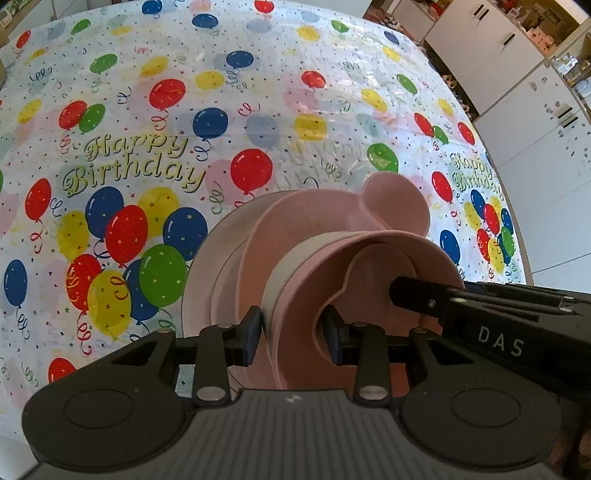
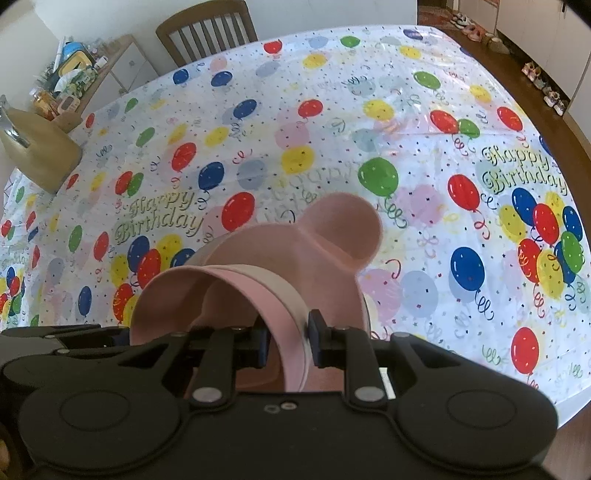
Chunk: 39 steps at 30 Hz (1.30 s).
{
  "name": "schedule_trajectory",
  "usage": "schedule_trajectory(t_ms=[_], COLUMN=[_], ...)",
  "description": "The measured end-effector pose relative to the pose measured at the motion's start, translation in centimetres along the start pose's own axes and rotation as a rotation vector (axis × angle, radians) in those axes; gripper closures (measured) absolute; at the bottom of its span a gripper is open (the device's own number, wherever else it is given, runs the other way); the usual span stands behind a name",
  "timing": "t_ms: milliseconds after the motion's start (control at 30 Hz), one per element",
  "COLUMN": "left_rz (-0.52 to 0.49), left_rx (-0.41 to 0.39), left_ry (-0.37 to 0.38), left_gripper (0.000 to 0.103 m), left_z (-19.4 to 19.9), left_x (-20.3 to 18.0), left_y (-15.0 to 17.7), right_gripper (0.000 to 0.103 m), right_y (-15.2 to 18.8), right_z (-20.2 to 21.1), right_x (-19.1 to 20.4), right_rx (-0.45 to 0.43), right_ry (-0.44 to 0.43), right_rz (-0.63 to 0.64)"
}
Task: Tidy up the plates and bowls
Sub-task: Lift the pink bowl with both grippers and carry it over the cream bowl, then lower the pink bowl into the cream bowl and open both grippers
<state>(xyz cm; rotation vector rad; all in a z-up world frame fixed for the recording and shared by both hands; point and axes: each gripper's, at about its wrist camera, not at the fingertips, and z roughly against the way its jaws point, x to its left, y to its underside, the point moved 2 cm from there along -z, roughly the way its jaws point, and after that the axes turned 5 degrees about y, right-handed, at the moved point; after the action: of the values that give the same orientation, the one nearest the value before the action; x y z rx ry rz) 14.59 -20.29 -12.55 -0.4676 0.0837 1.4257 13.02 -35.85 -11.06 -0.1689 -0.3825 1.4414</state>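
Note:
A pink bowl (image 1: pixel 321 273) with round ears sits in a pink eared plate (image 1: pixel 288 229), which lies on a white plate (image 1: pixel 201 280) on the balloon tablecloth. My left gripper (image 1: pixel 293 334) is shut on the bowl's left wall. My right gripper (image 2: pixel 288 341) is shut on the bowl's (image 2: pixel 236 284) right wall; its black body (image 1: pixel 509 325) enters the left wrist view from the right. The eared plate (image 2: pixel 332 236) shows behind the bowl in the right wrist view.
The table (image 2: pixel 332 129) carries a "Happy Birthday" balloon cloth. A wooden block (image 2: pixel 40 147) stands at its far left. A chair (image 2: pixel 207 31) stands behind. White cabinets (image 1: pixel 535 110) are to the right, past the table edge.

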Motion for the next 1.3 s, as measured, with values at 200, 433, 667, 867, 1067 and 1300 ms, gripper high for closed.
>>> schedule_trajectory(t_ms=[200, 433, 667, 867, 1067, 1300], left_rz=[0.001, 0.004, -0.006, -0.021, -0.042, -0.078], left_rx=[0.002, -0.006, -0.046, -0.066, -0.090, -0.153], left_ry=[-0.004, -0.009, -0.004, -0.004, 0.002, 0.028], left_gripper=[0.068, 0.068, 0.068, 0.068, 0.067, 0.046], left_z=[-0.5, -0.9, -0.1, 0.7, 1.9, 4.2], left_x=[0.1, 0.4, 0.5, 0.8, 0.9, 0.8], left_y=[-0.4, -0.6, -0.7, -0.3, 0.5, 1.4], right_gripper=[0.084, 0.084, 0.078, 0.074, 0.071, 0.063], right_y=[-0.3, -0.4, -0.3, -0.1, 0.3, 1.0], right_z=[-0.7, -1.3, -1.0, -0.3, 0.9, 3.0], right_x=[-0.4, -0.3, -0.2, 0.0, 0.4, 0.9], right_rx=[0.013, 0.016, 0.001, -0.017, -0.049, -0.105], right_ry=[-0.002, -0.006, -0.009, -0.008, 0.000, 0.002], right_rz=[-0.008, -0.014, -0.017, -0.017, -0.009, 0.001])
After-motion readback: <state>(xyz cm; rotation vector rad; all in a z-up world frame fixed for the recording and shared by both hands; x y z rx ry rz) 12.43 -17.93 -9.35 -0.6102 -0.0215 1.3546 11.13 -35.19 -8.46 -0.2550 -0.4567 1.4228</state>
